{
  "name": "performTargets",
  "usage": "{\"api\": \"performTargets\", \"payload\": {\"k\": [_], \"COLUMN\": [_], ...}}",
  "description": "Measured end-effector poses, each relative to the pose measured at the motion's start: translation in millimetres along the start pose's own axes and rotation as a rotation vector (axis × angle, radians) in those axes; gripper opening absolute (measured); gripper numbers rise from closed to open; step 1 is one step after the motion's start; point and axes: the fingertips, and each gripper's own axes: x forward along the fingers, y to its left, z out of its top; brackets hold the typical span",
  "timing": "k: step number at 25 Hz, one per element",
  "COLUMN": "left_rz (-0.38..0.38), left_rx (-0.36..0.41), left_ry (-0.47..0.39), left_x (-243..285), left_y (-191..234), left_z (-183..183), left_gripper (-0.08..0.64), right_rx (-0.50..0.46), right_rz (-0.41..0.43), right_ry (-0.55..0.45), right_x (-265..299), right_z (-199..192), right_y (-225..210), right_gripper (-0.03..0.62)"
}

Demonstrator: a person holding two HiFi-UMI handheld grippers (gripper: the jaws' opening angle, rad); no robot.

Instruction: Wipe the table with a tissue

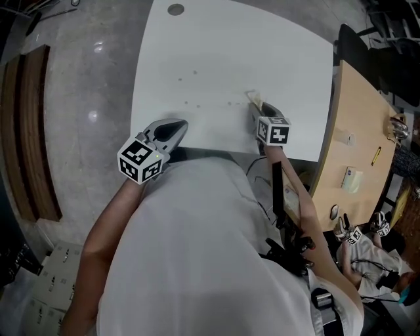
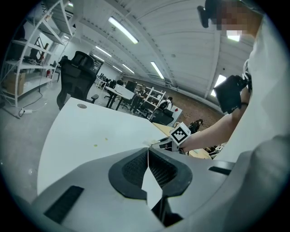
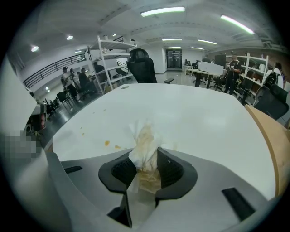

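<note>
A crumpled white tissue (image 3: 144,144) with brown stains sticks out between the jaws of my right gripper (image 3: 146,159), which is shut on it. In the head view the right gripper (image 1: 257,110) points down at the white table (image 1: 262,59) near its front edge, with the tissue (image 1: 252,97) at its tip. Small brownish spots (image 3: 107,143) lie on the table just left of the tissue, and more spots (image 1: 187,103) show in the head view. My left gripper (image 2: 147,156) is shut and holds nothing; it hovers over the table's front left corner (image 1: 172,131).
A light wooden desk (image 1: 357,131) adjoins the white table on the right, with small items on it. A round cable hole (image 1: 176,9) sits at the table's far left. Grey floor lies to the left. Office chairs and shelving stand beyond the table.
</note>
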Motion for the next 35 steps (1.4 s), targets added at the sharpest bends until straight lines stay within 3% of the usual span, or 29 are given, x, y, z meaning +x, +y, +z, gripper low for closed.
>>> {"api": "performTargets", "payload": {"k": [17,27,35], "left_rz": [-0.023,-0.014,-0.020], "left_rx": [0.011,0.020,0.023], "left_ry": [0.003,-0.007,-0.014], "left_x": [-18.9,-28.7,-32.2], "left_y": [17.2,21.2,22.5], "left_z": [-1.4,0.7,-0.6], "left_gripper": [0.008,0.008,0.008], "right_rx": [0.001,-0.091,-0.212], "right_rz": [0.005,0.091,0.209], "right_ry": [-0.011,-0.008,0.016], "right_x": [12.1,22.1,25.6], "right_z": [7.0,14.3,8.6], "right_y": [44.2,97.0,139.1], "right_gripper": [0.123,0.123,0.123]}}
